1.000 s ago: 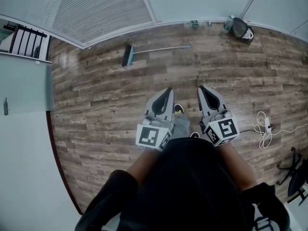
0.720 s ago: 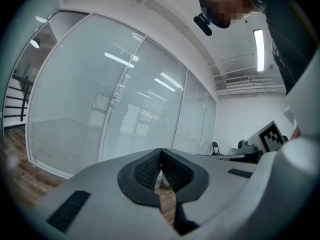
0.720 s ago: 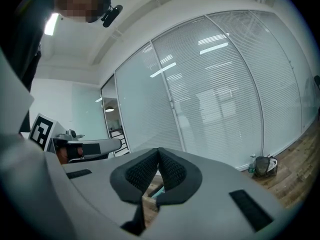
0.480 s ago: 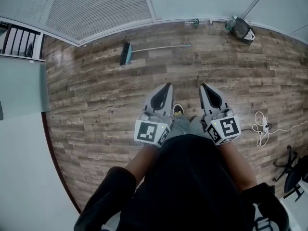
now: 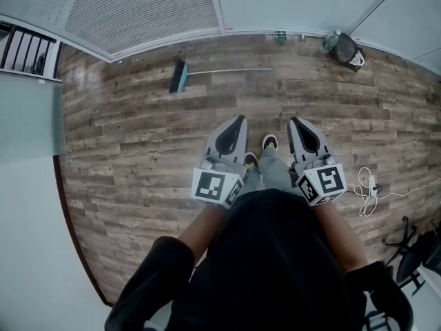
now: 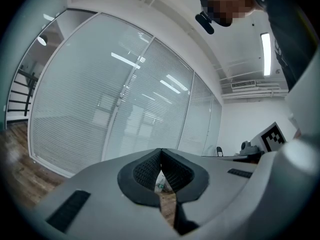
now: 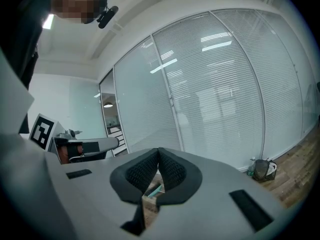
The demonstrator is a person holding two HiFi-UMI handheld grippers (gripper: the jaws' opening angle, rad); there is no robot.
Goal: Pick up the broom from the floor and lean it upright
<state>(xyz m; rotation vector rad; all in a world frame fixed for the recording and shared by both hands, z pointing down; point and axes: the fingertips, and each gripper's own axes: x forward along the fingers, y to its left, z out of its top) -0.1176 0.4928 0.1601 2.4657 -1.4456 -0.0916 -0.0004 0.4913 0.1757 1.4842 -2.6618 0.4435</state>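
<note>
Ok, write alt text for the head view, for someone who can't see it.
A broom lies flat on the wood floor beside a glass wall, well ahead of a standing person seen from above. The person holds the left claw and right claw out in front, both shut and empty. A dark bag sits by the wall.

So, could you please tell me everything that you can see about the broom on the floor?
The broom lies flat on the wood-plank floor and is not yet picked up. Its teal brush head is at the left end in the head view. A long, thin, pale handle, which looks like metal, runs to the right, roughly along the glass wall close behind it. Only the floor touches it. Finer detail is too small to tell.
</note>
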